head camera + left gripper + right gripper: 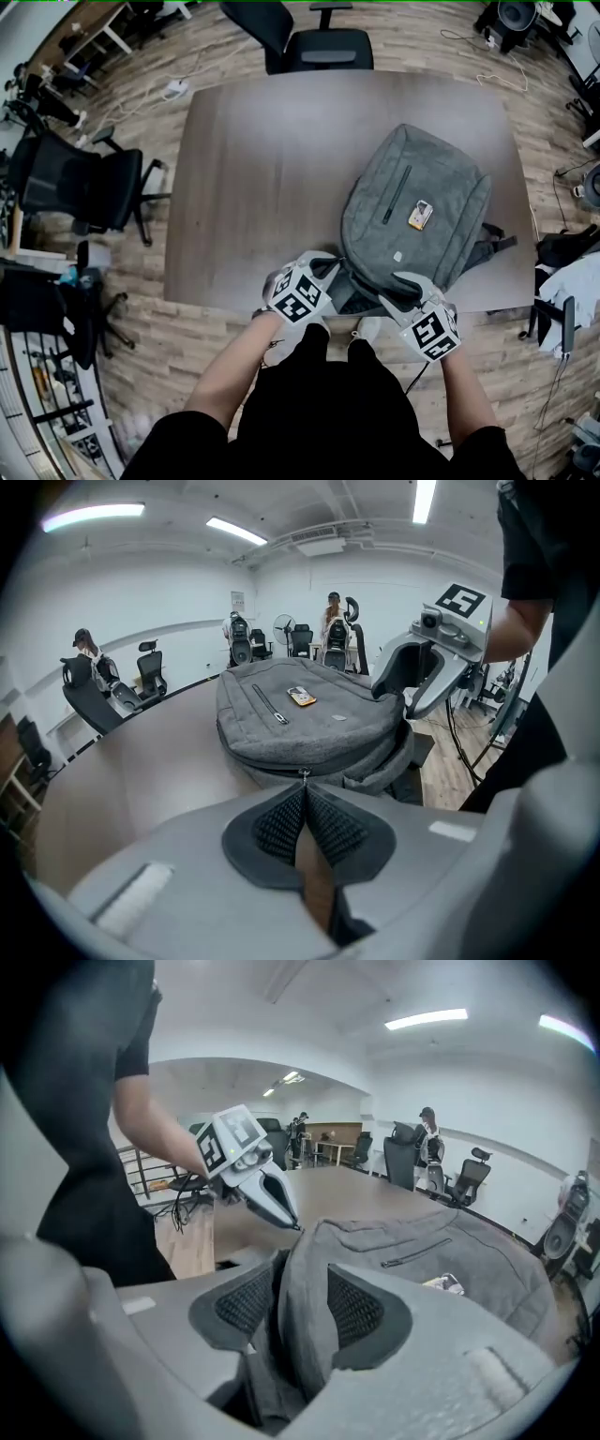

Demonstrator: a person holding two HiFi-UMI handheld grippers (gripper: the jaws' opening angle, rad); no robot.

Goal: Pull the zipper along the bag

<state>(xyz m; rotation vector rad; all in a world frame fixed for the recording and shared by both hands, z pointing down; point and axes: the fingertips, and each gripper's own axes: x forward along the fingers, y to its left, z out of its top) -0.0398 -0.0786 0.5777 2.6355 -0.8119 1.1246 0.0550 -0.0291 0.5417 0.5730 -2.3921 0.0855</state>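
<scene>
Left gripper [302, 789] clamps the zipper pull [304, 774] of the backpack [412, 216] at the near edge of the table [253, 187]; right gripper [305, 1277] gapes around backpack fabric.

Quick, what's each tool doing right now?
Left tool: closed, pinching the small metal zipper pull of the grey fabric backpack.
Right tool: open, with a fold of that backpack between its jaws.
</scene>
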